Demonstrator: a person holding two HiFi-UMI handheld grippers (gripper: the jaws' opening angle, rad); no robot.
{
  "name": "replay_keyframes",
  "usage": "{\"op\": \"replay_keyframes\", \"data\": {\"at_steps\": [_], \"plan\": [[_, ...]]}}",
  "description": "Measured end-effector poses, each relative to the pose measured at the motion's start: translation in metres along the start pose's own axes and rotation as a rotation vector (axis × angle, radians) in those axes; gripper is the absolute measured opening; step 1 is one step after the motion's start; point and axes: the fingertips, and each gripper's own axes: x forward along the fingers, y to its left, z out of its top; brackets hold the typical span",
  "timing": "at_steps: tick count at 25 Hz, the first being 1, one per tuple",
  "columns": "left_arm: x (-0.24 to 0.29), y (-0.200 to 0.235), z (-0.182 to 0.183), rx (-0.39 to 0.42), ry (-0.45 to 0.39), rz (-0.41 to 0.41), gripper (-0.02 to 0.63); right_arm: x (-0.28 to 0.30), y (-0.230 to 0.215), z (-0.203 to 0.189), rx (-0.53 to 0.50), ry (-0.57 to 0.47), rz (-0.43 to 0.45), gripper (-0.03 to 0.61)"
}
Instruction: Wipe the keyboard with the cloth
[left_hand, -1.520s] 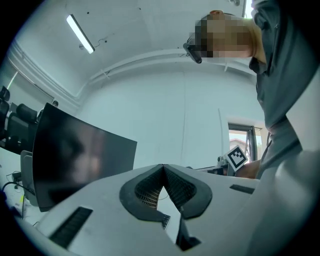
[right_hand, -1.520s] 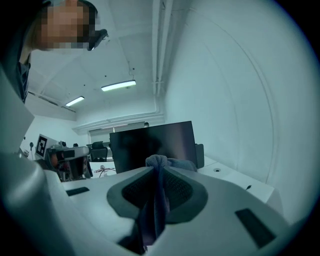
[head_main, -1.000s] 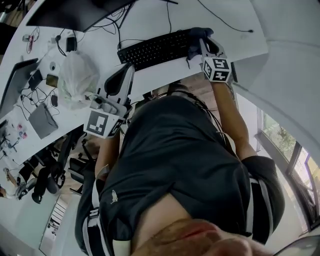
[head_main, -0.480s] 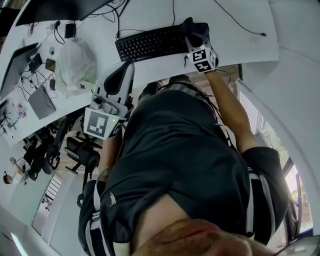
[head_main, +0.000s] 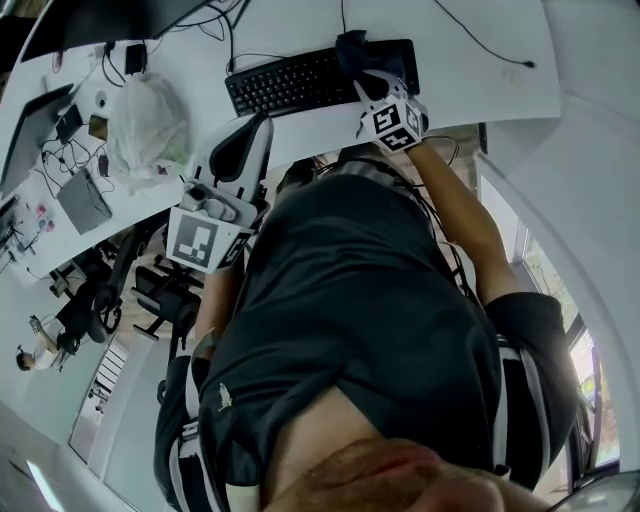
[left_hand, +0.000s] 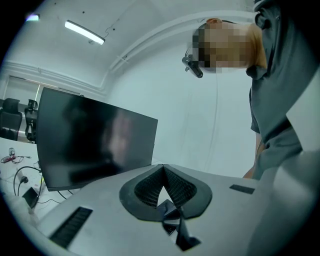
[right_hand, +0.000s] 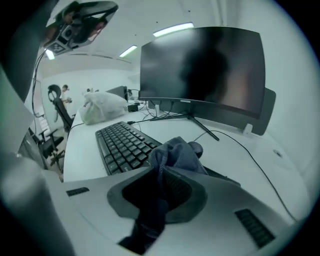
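Observation:
A black keyboard (head_main: 290, 85) lies on the white desk (head_main: 480, 85) at the top of the head view. A dark blue cloth (head_main: 353, 48) rests on its right half, bunched up. My right gripper (head_main: 364, 76) is shut on the cloth and reaches over the keyboard's near edge. In the right gripper view the cloth (right_hand: 175, 155) sticks out of my right gripper (right_hand: 162, 176), with the keyboard (right_hand: 120, 142) stretching to the left of it. My left gripper (head_main: 252, 135) hangs at the desk's front edge, left of the keyboard. In its own view the left gripper (left_hand: 162, 172) is shut, holds nothing and points up.
A dark monitor (right_hand: 205, 65) stands behind the keyboard, with a thin cable (right_hand: 250, 150) running to the right of it. A white plastic bag (head_main: 150, 130) sits left of the keyboard among cables and small devices. Office chairs (head_main: 160, 300) stand below the desk's left end.
My right gripper has slid the cloth leftwards along the keyboard, from its right end towards the middle. The left gripper has hardly moved.

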Motion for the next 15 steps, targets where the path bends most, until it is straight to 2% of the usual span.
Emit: {"op": "replay_keyframes", "data": {"at_steps": [2,4,6,8,10,13,15], "plan": [[0.002,-0.002,0.003,0.003,0.003,-0.003,0.005,-0.011,-0.023,-0.010,0.147,0.003,-0.048,0.054],[0.001,0.001,0.004,0.007,0.005,-0.002,0.005,-0.034,-0.063,-0.033,0.301,0.032,-0.172,0.054],[-0.001,0.004,0.004,0.003,-0.001,-0.002,0.005,-0.057,-0.094,-0.055,0.359,0.069,-0.302,0.054],[0.000,0.004,0.002,-0.007,-0.004,-0.004,0.005,-0.062,-0.098,-0.062,0.358,0.087,-0.363,0.053],[0.001,0.002,-0.003,-0.003,0.007,-0.013,0.005,-0.048,-0.076,-0.051,0.298,0.076,-0.344,0.051],[0.005,-0.007,0.002,-0.003,0.003,-0.040,0.005,-0.019,-0.028,-0.022,0.154,0.039,-0.210,0.049],[0.006,-0.009,0.004,-0.003,0.008,-0.039,0.005,-0.017,-0.020,-0.020,0.142,0.027,-0.157,0.049]]}}
